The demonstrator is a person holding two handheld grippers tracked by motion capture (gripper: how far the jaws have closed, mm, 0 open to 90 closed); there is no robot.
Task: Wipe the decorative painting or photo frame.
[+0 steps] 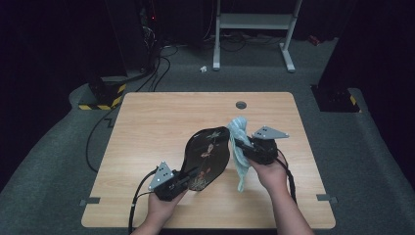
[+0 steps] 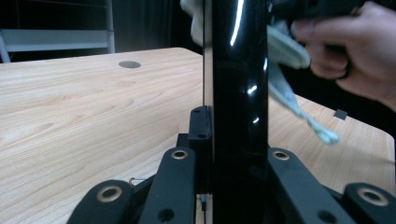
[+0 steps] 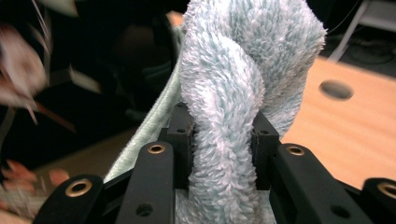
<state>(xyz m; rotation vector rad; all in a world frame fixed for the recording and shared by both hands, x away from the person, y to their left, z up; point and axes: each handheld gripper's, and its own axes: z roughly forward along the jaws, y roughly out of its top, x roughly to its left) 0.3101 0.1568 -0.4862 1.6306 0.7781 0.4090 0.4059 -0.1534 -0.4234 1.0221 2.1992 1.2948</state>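
High view: the right gripper pinches a pale blue cloth, bunched above its jaws and hanging in a tail below. Just to its left stands the black tray, held up off the table on edge, its painted face turned toward the cloth and its long axis running from the near edge up and away. The left gripper clamps the tray's near rim. In the right gripper view the cloth fills the narrow gap between the pads. The tray lies left of the cloth, so the wipe likely runs leftward onto that face, along its length
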